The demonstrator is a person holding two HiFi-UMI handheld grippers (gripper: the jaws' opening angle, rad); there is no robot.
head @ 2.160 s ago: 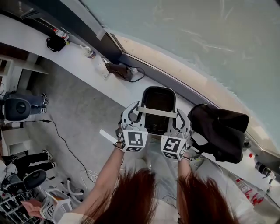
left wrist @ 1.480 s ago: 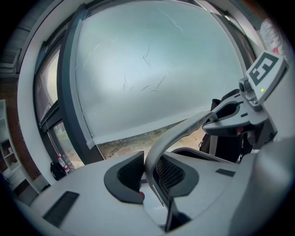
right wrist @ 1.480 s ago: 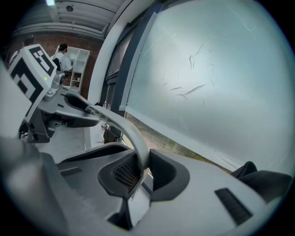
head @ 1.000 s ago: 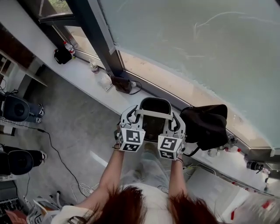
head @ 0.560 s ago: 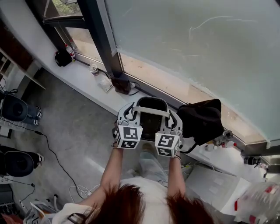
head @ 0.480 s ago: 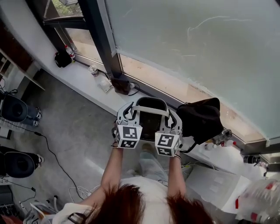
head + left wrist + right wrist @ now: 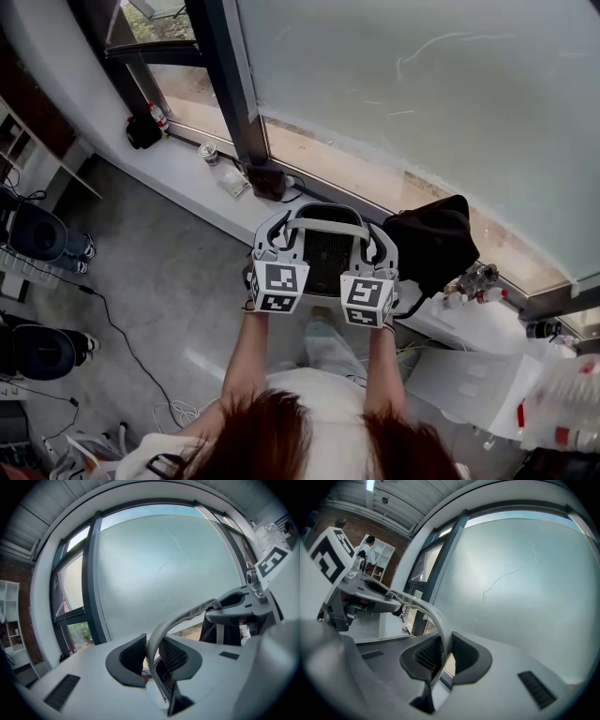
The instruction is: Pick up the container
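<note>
The dark container (image 7: 330, 255) hangs by its pale grey handle (image 7: 323, 228) between two hand-held grippers, just left of the black bag (image 7: 433, 246) that sits on the white surface (image 7: 178, 169) under the window. The pick-up looks largely done. The container appears to be carried by the grippers alone and clear of the surface beside the bag, though the head view does not show the gap beneath it. What seems left is only to bring it fully away and hold it steady.

The left gripper (image 7: 272, 242) pinches the end of the handle farther from the bag, its ribbed pads pressed against both sides of the bar. The right gripper (image 7: 380, 251) clamps the end nearer the bag, and its jaws have just been closing a little further with the handle between them. Both forearms reach forward side by side from the person's body, and the two marker cubes sit almost level with each other. The grippers aim at the frosted window pane above the bag, close to horizontal.
</note>
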